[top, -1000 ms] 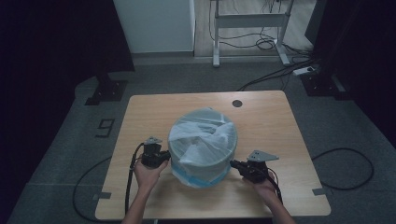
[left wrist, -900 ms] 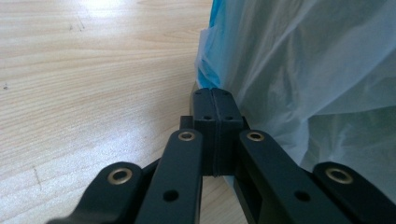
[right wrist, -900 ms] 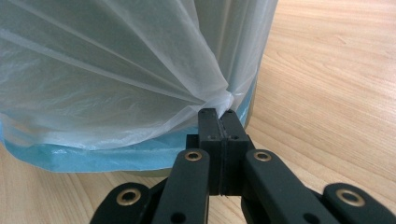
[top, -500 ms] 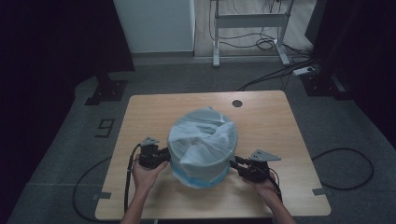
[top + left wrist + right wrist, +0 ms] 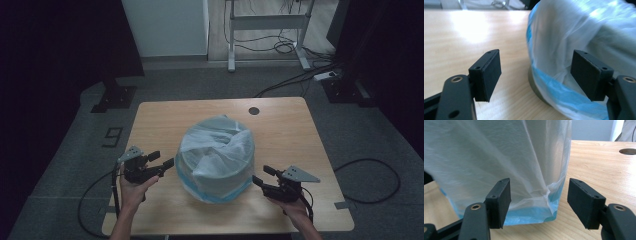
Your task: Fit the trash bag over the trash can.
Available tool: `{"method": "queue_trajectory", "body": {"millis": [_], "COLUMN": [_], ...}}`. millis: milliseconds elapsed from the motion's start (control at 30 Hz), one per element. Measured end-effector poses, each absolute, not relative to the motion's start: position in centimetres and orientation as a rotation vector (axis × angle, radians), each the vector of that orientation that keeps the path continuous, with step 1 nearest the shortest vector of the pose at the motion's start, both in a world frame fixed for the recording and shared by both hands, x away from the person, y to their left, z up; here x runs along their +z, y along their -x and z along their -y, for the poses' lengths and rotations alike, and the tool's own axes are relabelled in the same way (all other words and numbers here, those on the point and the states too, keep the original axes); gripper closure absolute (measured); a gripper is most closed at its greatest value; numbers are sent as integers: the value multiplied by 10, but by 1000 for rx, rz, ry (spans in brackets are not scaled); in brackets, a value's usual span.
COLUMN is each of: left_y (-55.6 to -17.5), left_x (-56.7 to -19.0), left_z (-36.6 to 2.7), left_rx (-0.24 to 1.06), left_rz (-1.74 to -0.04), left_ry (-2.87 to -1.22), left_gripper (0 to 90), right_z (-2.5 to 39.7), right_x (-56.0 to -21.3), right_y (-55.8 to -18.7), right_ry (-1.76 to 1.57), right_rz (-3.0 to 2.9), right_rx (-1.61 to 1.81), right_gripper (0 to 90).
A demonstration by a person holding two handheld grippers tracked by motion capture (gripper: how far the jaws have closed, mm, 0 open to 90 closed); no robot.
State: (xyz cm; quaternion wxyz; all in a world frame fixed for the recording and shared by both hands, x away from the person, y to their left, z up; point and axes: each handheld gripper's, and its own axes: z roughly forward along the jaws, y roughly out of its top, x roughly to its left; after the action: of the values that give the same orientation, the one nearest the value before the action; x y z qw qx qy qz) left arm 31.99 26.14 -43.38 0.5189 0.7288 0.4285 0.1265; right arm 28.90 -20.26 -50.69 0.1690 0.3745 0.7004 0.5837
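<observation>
A round grey bin [image 5: 216, 172] stands near the middle of the wooden tabletop [image 5: 280, 125], somewhat toward the person's edge. A translucent white liner bag with a blue hem [image 5: 215, 150] is draped over the bin, its mouth turned down over the rim and its hem hanging low around the outside, almost to the tabletop on the near side.

The left gripper [image 5: 162, 163] sits just beside the bin's left flank, and the right gripper [image 5: 261, 176] just beside its lower right. Both pairs of fingers stand wide apart and hold nothing. In the left gripper view, the left fingers [image 5: 487, 75] straddle the spot where the blue hem [image 5: 564, 92] crosses the bin's base. In the right gripper view, the right fingers [image 5: 499, 201] frame a gathered corner of the hem [image 5: 549, 202] low on the bag.

The step in hand looks like lining up for a grasp on the liner at both sides, probably to pull it snug over the bin or to lift it off; the pictures do not settle which. The next move calls for each gripper to ease forward until the thin film lies between its fingers, then to close on the plastic alone. The film is slack and slippery, so a shallow bite could slip. A push against the bin's wall could also shove the light bin across the tabletop.
</observation>
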Motion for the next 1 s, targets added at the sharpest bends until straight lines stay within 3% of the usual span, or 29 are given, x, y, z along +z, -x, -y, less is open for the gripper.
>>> {"method": "queue_trajectory", "body": {"millis": [167,367,1000], "left_y": [-317,-326,-367], "left_x": [-414,-396,-362], "left_z": [-257,-245,-209], "left_rx": [379,382,228], "left_rz": [-902,-760,-560], "left_ry": [-1765,-1834,-1893], "left_gripper": [231,257,290], "right_z": [212,223,232], "right_x": [-506,-511,-518], "right_y": [-277,-266,-265], "right_ry": [-1039,-1036,-1070], "right_rz": [-1992,-1992,-2013], "right_rx": [1700,1734,1750], "right_gripper": [352,348,337]}}
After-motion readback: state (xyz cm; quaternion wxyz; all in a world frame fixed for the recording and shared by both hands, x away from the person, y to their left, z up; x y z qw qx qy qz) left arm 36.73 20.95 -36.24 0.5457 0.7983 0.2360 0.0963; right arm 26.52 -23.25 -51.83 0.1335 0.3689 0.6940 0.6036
